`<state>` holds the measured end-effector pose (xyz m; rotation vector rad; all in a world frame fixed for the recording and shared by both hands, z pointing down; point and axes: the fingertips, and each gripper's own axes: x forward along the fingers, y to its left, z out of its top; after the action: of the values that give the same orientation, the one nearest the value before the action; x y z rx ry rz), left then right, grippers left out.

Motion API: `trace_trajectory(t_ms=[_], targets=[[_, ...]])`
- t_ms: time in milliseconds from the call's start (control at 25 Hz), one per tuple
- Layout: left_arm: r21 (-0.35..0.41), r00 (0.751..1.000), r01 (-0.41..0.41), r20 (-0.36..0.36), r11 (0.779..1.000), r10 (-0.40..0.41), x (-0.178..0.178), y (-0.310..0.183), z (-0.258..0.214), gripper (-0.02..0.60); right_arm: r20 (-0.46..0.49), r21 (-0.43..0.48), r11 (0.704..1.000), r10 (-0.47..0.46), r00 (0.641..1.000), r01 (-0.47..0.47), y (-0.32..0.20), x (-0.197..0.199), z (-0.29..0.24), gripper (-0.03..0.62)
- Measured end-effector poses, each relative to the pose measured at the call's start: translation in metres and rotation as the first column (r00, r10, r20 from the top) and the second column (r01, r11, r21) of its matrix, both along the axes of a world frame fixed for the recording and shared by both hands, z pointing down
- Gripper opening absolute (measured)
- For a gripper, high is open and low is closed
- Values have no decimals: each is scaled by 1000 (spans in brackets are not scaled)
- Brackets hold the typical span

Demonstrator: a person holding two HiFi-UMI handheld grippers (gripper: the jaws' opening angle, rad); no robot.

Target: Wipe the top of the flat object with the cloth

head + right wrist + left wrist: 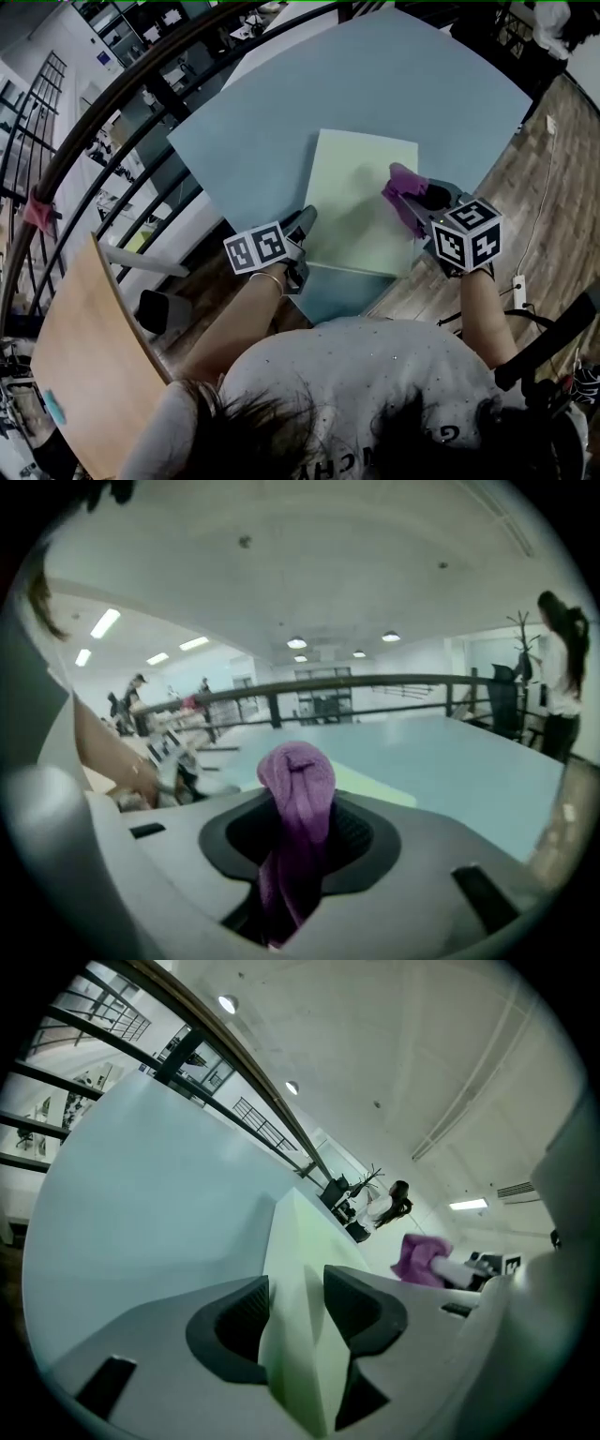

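A pale green flat board [356, 187] lies on the light blue table [272, 122]. My left gripper [306, 223] sits at the board's near left corner. In the left gripper view its jaws stand on either side of the board's edge [298, 1269], pads against it. My right gripper [417, 199] is over the board's right edge, shut on a bunched purple cloth [403, 187]. In the right gripper view the cloth [296, 789] sticks up between the jaws, with the board [375, 794] just beyond. The cloth also shows far off in the left gripper view [420, 1258].
A dark railing [122, 103] curves round the table's far left side. A wooden chair back [84, 366] stands near left. Wooden floor [539, 178] with a power strip [518, 286] lies to the right. A person [561, 677] stands beyond the table.
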<state>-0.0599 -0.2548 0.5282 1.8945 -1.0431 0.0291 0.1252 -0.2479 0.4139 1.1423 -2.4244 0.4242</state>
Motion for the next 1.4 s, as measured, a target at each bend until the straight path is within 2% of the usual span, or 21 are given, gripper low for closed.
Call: trace_trajectory(t_ms=[40, 80, 120, 160, 200, 240, 280, 360, 400, 520, 600, 760, 920, 1040, 1160, 1280, 1400], targets=[[-1, 1000, 3, 3, 1000, -3, -1, 0, 0, 182, 117, 58, 996, -72, 990, 66, -1, -27, -34, 120], [-2, 1000, 5, 6, 1000, -5, -3, 0, 0, 181, 252, 114, 986, -145, 957, 120, -1, -53, -67, 120], [-3, 1000, 6, 8, 1000, -6, -4, 1, 0, 182, 374, 159, 974, -208, 904, 159, 0, -77, -94, 121], [-4, 1000, 5, 6, 1000, -5, -4, 1, 0, 181, 458, 186, 964, -256, 852, 189, 1, -97, -111, 121], [-7, 1000, 3, 0, 1000, -3, -5, 2, -1, 182, 490, 196, 956, -288, 823, 218, 0, -115, -116, 123], [-10, 1000, 0, -7, 1000, 0, -5, 2, -2, 183, 467, 194, 950, -310, 828, 245, -1, -130, -107, 125], [-16, 1000, -4, -15, 1000, 4, -5, 3, -2, 183, 394, 188, 944, -324, 860, 270, -2, -143, -88, 126], [-27, 1000, -10, -30, 1000, 9, -4, 4, -1, 183, 180, 155, 938, -335, 925, 310, -5, -158, -34, 127], [-30, 999, -11, -33, 999, 10, -4, 4, 0, 183, 85, 118, 939, -333, 939, 322, -6, -161, -7, 127], [-25, 1000, -8, -23, 1000, 7, -3, 3, 0, 183, -124, -32, 950, -311, 942, 309, -6, -156, 57, 126], [-16, 1000, -3, -8, 1000, 3, -5, 1, 0, 183, -215, -102, 955, -294, 931, 278, -7, -150, 79, 119], [-10, 1000, 1, 7, 1000, -1, -7, -1, 0, 181, -278, -194, 950, -291, 915, 244, -2, -142, 88, 112], [-28, 1000, -7, -1, 1000, 7, -9, -2, 4, 181, -342, -178, 967, -235, 910, 183, 4, -120, 90, 112], [-36, 1000, -24, -12, 999, 23, -13, -6, 9, 181, -353, -190, 979, -141, 925, 77, 9, -95, 96, 112], [-41, 998, -62, -25, 997, 61, -13, -6, 12, 181, -371, -208, 977, -36, 928, -46, 16, -62, 99, 112], [-43, 994, -110, -25, 993, 109, -5, -4, 11, 181, -385, -221, 959, 84, 919, -180, 28, -25, 98, 112], [-41, 986, -164, -26, 986, 163, 7, -3, 11, 181, -397, -230, 927, 187, 898, -295, 39, 6, 97, 112]])
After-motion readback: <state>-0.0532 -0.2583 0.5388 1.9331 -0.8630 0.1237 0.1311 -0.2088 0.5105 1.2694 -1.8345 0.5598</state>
